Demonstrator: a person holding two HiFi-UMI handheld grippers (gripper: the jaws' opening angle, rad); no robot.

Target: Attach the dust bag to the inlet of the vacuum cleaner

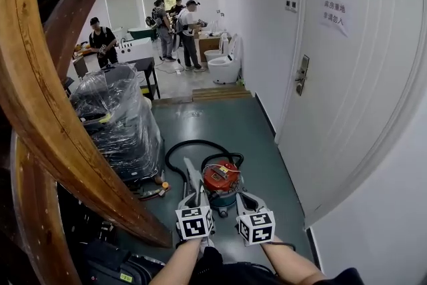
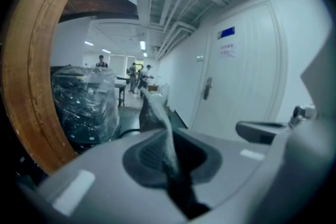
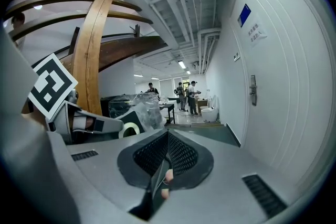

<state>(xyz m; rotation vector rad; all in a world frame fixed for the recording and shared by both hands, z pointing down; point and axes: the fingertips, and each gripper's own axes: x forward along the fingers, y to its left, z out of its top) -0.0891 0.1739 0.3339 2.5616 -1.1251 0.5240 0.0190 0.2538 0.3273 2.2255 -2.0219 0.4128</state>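
1. Left gripper (image 2: 169,168) is pinching the dust bag (image 2: 155,118). Its jaws are standing nearly together, with the grey material running up out of them.
2. Right gripper (image 3: 164,160) is carrying nothing, its jaws pressing flat against each other.
3. Both grippers are pointing at the vacuum cleaner (image 1: 221,178) from its near side. The left one is toward its left edge and the right one toward its right edge.
4. The dust bag is reaching up along the left of the vacuum cleaner's red top, and whether the two are touching cannot be told. In the right gripper view, the bag's dark collar (image 3: 127,132) with its round hole is showing beside the left gripper.
5. The vacuum cleaner is sitting on the grey-green floor (image 1: 220,120), and its black hose (image 1: 175,150) is looping round its far and left sides.
6. A plastic-wrapped stack (image 1: 117,120) is standing to the left of the vacuum cleaner, and a curved wooden arch (image 1: 40,110) is rising beyond that stack.
7. A white door (image 1: 347,77) is standing closed to the right of the vacuum cleaner.
8. Several people (image 1: 187,33) are standing well beyond the vacuum cleaner, at the far end of the room.
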